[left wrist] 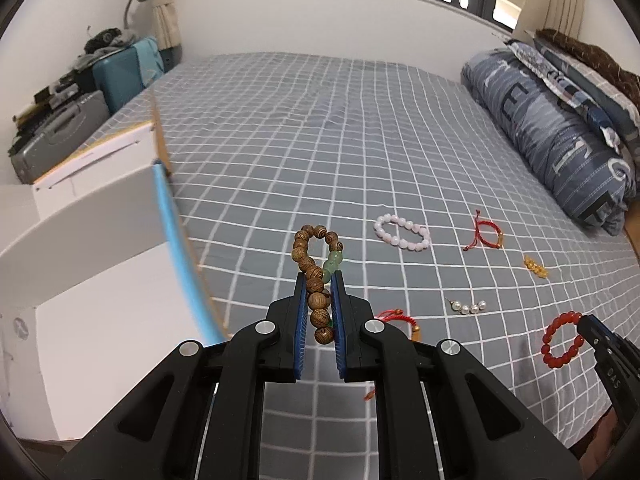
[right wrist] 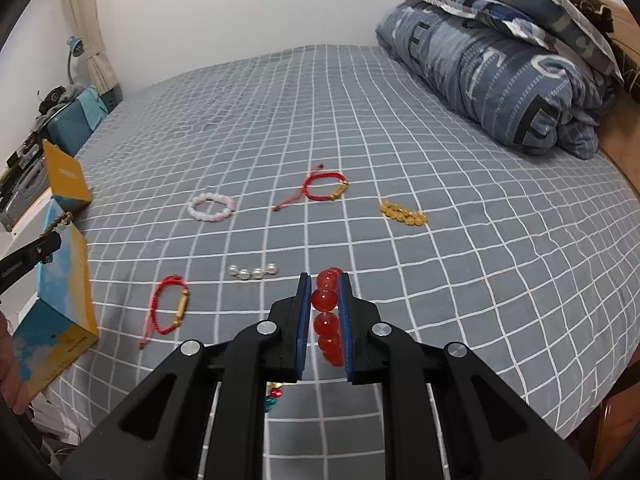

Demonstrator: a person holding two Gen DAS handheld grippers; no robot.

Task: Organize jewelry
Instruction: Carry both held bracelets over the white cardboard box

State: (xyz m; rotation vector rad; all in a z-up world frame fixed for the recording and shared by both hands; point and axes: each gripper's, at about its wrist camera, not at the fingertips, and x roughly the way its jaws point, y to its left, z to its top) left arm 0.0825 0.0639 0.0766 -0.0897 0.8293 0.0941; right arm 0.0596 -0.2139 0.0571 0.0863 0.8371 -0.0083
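- Left wrist view: our left tool (left wrist: 320,280) is clamped on the wooden bead bracelet (left wrist: 316,270), held above the bed (left wrist: 280,128) beside the white box (left wrist: 92,240); we release only once over its opening.
- Right wrist view: our right tool (right wrist: 325,280) pinches the red bead bracelet (right wrist: 329,314) above the bed; we keep the squeeze steady.

A folded blue quilt (right wrist: 492,64) lies at the head of the grey checked bed sheet (right wrist: 320,120).

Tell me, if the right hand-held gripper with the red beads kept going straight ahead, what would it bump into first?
Probably the grey checked bed sheet: the right hand-held gripper, shut on the red bead bracelet, points between the red cord bracelet and the yellow beads. Depth is unclear.
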